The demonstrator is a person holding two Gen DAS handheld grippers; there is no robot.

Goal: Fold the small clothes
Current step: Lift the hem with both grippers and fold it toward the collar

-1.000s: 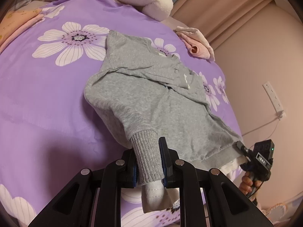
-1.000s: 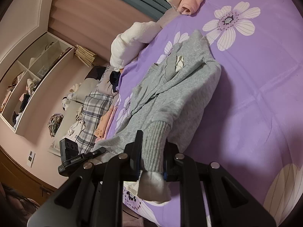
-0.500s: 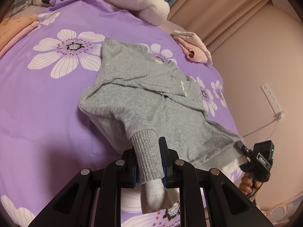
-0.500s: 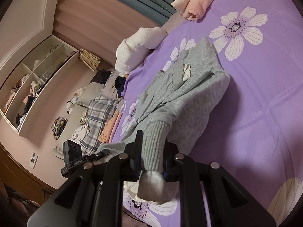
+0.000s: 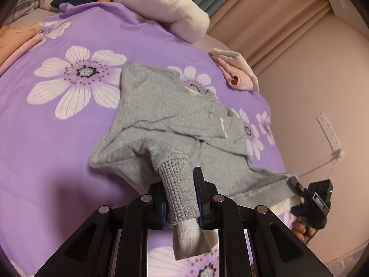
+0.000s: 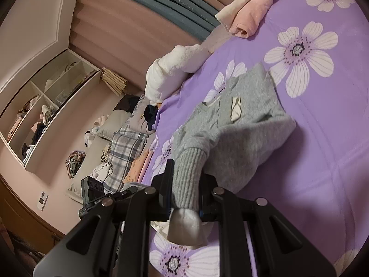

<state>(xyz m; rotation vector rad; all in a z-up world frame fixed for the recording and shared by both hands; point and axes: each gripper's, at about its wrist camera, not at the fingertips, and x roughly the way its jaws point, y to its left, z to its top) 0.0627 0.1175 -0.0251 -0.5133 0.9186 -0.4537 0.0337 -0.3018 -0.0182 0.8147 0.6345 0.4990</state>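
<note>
Nearest each camera, a pair of tongs was clamped on a ribbed grey cuff of the small grey sweatshirt (image 5: 175, 120): the left tongs (image 5: 180, 198) pinched one ribbed cuff (image 5: 178, 191), with a white inner cuff (image 5: 188, 240) hanging out below the jaws, and the right tongs (image 6: 185, 190) gripped the other ribbed cuff (image 6: 188, 177) in the same way, its white lining (image 6: 185, 226) drooping beneath. Beyond the cuffs, both sleeves ran up into the body of the sweatshirt, which lay on the purple flowered bedspread (image 5: 46, 138), its hem side lifted toward the tongs and its neckline flat farther off, a white label (image 6: 235, 108) showing near the collar. In the left view the other handheld gripper (image 5: 316, 198) and part of a hand appeared just past the sweatshirt's hem corner. Past the sweatshirt's collar lay a rolled pink and cream garment (image 5: 237, 73), and beyond that a white plush pillow (image 5: 166, 2) against the curtains. The step in hand looked like the sleeve fold: both cuffs were raised off the bedspread, ready to be carried across the sweatshirt's chest. The next move would call for bringing both cuffs inward over the body together, keeping the sleeves taut enough not to bunch, laying them flat near the label and only then releasing. Pulling too hard might drag the whole sweatshirt along the bedspread.
</note>
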